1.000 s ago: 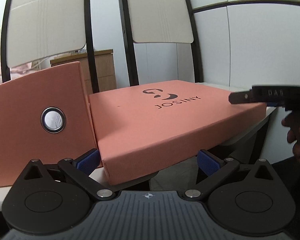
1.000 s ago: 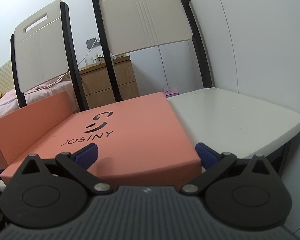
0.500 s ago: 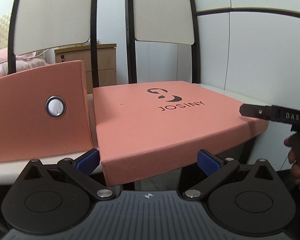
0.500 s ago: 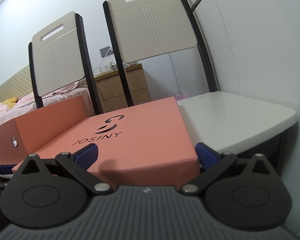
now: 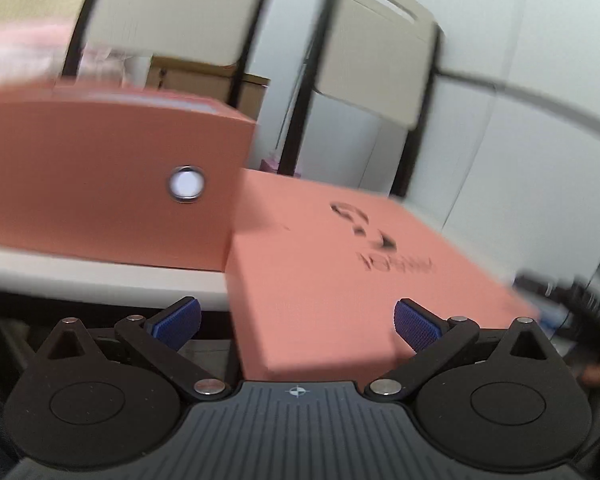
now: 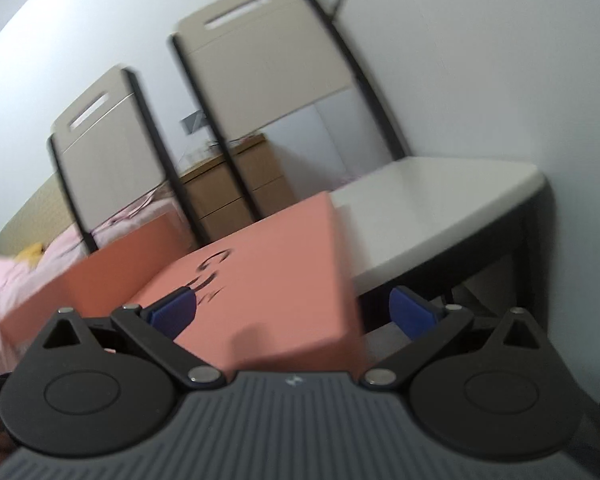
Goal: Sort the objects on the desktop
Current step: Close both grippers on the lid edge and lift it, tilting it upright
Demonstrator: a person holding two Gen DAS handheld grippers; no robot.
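Note:
A flat salmon-pink box lid with a black logo hangs over the white table's front edge; it also shows in the right wrist view. Left of it stands the taller pink box base with a round metal eyelet. My left gripper is open, its blue pads either side of the lid's near left corner. My right gripper is open around the lid's near right corner. Both views are motion-blurred.
The white table has bare surface right of the lid. Two beige chair backs stand behind the table. A wooden drawer unit and a pink bed lie beyond. The right gripper's body shows at the left view's right edge.
Both grippers have tilted and shifted; the left view now looks down more on the lid, the right view has rolled. The lid's near end sits further between both grippers' pads.

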